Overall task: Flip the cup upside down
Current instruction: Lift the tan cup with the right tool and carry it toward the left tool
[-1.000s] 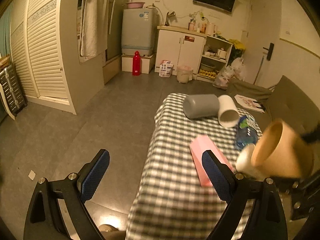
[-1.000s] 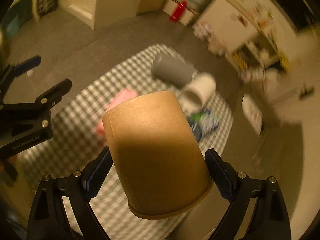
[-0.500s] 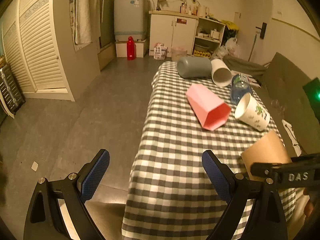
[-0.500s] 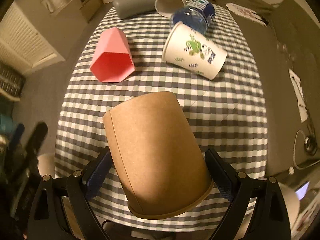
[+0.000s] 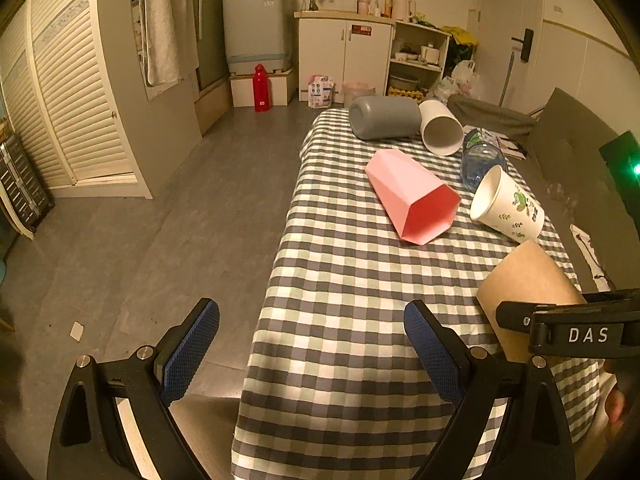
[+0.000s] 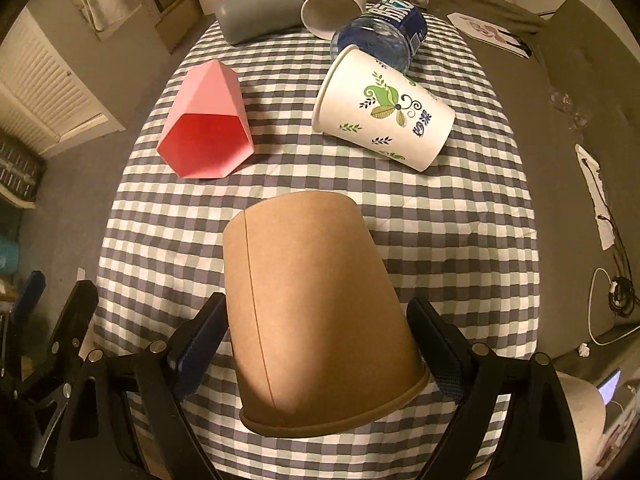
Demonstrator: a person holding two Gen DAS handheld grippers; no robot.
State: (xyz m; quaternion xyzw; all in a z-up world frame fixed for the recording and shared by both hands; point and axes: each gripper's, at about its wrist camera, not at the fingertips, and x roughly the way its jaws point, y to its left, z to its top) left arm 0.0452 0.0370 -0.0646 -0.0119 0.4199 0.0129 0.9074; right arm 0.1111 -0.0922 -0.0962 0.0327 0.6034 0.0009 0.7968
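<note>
A brown paper cup sits between the pads of my right gripper, base pointing away from me and rim toward me, over the near part of the checked tablecloth. The jaws press on its sides. It also shows in the left wrist view, at the right, behind the right gripper's black arm. My left gripper is open and empty, over the table's near left edge.
On the cloth lie a pink hexagonal cup, a white leaf-print paper cup, a blue water bottle, a white cup and a grey cup, all on their sides. A sofa is to the right, floor to the left.
The right gripper has swung round with the brown cup, from mouth-toward-the-left-camera to base up, and lowered toward the table. The left gripper has tilted down over the table edge.
</note>
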